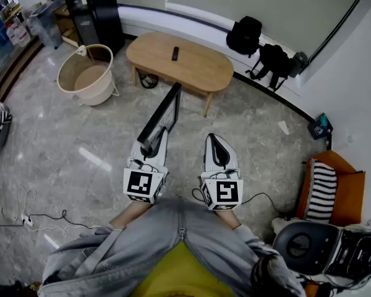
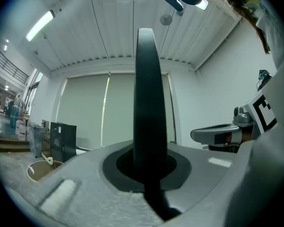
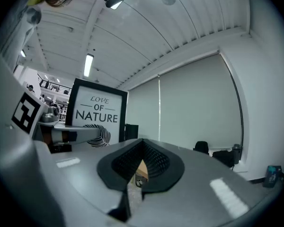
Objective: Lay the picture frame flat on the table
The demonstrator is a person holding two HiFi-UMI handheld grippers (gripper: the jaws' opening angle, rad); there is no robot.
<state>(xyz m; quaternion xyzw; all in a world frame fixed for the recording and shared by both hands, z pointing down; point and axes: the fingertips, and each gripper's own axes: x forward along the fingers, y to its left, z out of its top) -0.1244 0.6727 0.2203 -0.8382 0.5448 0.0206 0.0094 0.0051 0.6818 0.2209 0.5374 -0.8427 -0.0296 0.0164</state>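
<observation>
The black picture frame (image 1: 164,111) shows edge-on in the head view, held up in the air over the floor, short of the table. My left gripper (image 1: 149,146) is shut on its lower edge. In the left gripper view the frame's dark edge (image 2: 149,103) rises straight up from between the closed jaws of the left gripper (image 2: 149,174). The right gripper view shows the picture frame (image 3: 97,115) from the front, printed "LOVE OF NATURE". My right gripper (image 1: 215,140) hangs beside it, shut with nothing in it, and in its own view the right gripper (image 3: 138,167) has its pads together. The oval wooden table (image 1: 198,70) stands ahead.
A small black remote (image 1: 174,54) lies on the table. A beige tub (image 1: 86,76) and a black cabinet (image 1: 93,11) stand at the left. Two black backpacks (image 1: 244,34) lean against the far wall. An orange seat with a striped cushion (image 1: 323,189) is at right; cables (image 1: 25,218) trail at lower left.
</observation>
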